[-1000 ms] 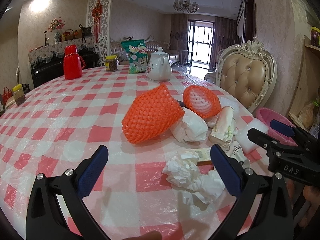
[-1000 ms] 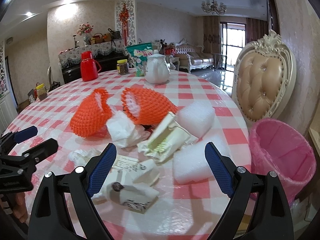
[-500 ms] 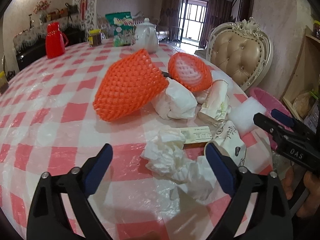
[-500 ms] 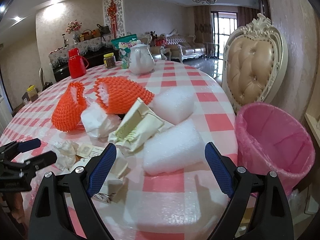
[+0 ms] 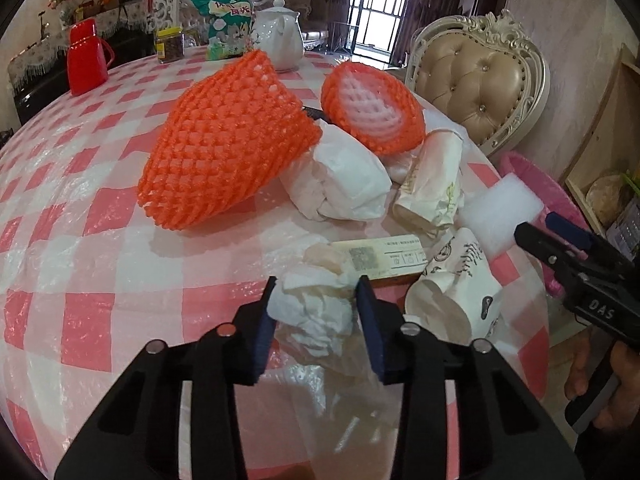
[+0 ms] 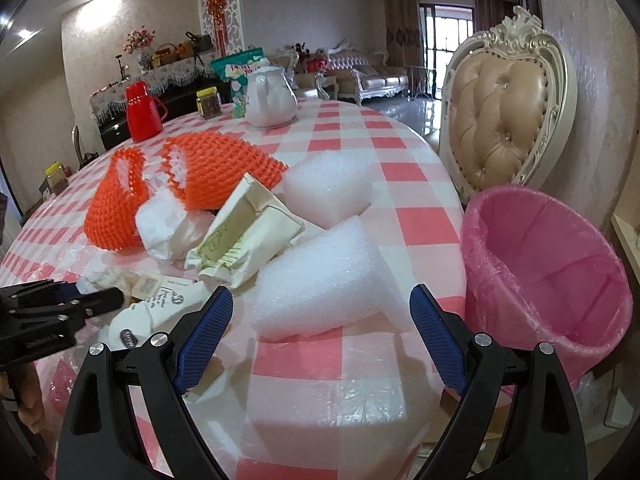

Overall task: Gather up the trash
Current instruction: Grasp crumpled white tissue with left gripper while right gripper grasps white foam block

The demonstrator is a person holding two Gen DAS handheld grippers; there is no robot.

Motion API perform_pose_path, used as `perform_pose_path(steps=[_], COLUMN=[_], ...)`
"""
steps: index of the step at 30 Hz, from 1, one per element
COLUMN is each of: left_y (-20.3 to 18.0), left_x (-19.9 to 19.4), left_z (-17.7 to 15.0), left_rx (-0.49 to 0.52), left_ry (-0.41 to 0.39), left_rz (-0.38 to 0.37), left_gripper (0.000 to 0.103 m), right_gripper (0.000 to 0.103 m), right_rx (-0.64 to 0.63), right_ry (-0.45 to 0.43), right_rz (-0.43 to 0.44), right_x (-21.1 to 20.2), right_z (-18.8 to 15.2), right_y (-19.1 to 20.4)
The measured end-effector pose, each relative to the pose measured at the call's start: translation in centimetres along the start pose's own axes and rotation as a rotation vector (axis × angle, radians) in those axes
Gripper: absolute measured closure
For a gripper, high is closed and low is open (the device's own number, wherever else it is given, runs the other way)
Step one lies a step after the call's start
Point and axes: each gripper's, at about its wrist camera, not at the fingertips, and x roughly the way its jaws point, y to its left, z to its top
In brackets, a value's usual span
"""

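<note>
A crumpled white tissue (image 5: 316,304) lies on the checked tablecloth (image 5: 100,248) near the front edge. My left gripper (image 5: 314,300) is closing on it, and both blue pads touch its sides. My right gripper (image 6: 320,296) stands open, low over the table just short of a white foam block (image 6: 320,280); nothing is between its pads. A pink-lined bin (image 6: 548,264) stands beside the table at the right. The trash heap holds two orange foam nets (image 5: 228,140) (image 5: 376,108), a wrapped white bundle (image 5: 344,180), a crushed paper cup (image 5: 460,296) and a printed slip (image 5: 384,256).
A white teapot (image 5: 280,40), green bag (image 5: 226,20), jar (image 5: 170,42) and red jug (image 5: 86,56) stand at the table's far side. A padded chair (image 6: 504,112) is behind the bin. A wooden shelf (image 5: 612,168) stands at the right.
My left gripper dropped forward onto the crumpled tissue and its jaws narrowed from wide open to touching it. My right gripper moved toward the foam block and the bin, still open.
</note>
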Motion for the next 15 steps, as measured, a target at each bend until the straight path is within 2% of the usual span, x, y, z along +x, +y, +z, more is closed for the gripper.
perform_pose_path(steps=[15], left_y=[1.7], left_x=[-1.8], left_z=[1.6], left_rx=[-0.042], left_ry=[-0.057], left_rz=[0.005], left_gripper=[0.068], right_gripper=[0.018], right_rx=[-0.03], right_ry=[0.098], right_rz=[-0.028], right_x=[2.7], right_z=[0.9], right_y=[0.4])
